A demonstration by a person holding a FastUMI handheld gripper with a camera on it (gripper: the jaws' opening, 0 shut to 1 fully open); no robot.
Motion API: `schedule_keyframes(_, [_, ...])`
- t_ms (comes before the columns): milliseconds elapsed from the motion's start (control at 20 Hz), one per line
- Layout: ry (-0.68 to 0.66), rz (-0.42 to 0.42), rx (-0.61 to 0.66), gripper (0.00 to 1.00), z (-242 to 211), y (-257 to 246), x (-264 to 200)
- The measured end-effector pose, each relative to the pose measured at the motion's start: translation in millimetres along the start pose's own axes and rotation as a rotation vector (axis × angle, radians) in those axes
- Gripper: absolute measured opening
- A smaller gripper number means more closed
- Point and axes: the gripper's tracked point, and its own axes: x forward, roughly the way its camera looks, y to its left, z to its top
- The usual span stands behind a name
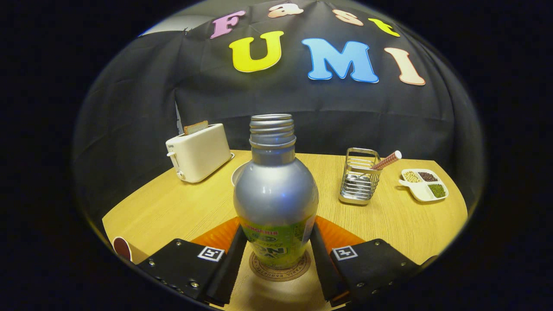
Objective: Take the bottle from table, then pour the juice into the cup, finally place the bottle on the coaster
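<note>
My gripper (276,255) sits low in the frame, its fingers pressing both sides of the uncapped silver bottle (275,194), so I am grasping it. The bottle stands upright on the round coaster (280,270) at bottom centre, so the placing looks done, and I judge only the letting go is left. Just behind the bottle peeks a white cup (238,173); whether it holds juice I cannot tell. Further up the table (181,207), a toaster (198,152) stands left and a wire caddy (360,181) right.
</note>
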Motion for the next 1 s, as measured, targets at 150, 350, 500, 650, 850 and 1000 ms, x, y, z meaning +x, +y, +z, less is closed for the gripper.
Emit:
schedule_keyframes(150, [-0.014, 0.003, -0.006, 0.77, -3, 1, 1])
schedule_keyframes(350, [-0.042, 0.016, -0.011, 0.78, -5, 6, -2])
schedule_keyframes(500, [-0.032, 0.004, -0.032, 0.79, -10, 7, 1])
schedule_keyframes(650, [-0.021, 0.002, -0.041, 0.84, -14, 8, -2])
schedule_keyframes(850, [-0.032, -0.019, -0.044, 0.98, -8, 6, -12])
schedule_keyframes(1000, [-0.059, -0.042, -0.032, 0.98, 8, 7, -34])
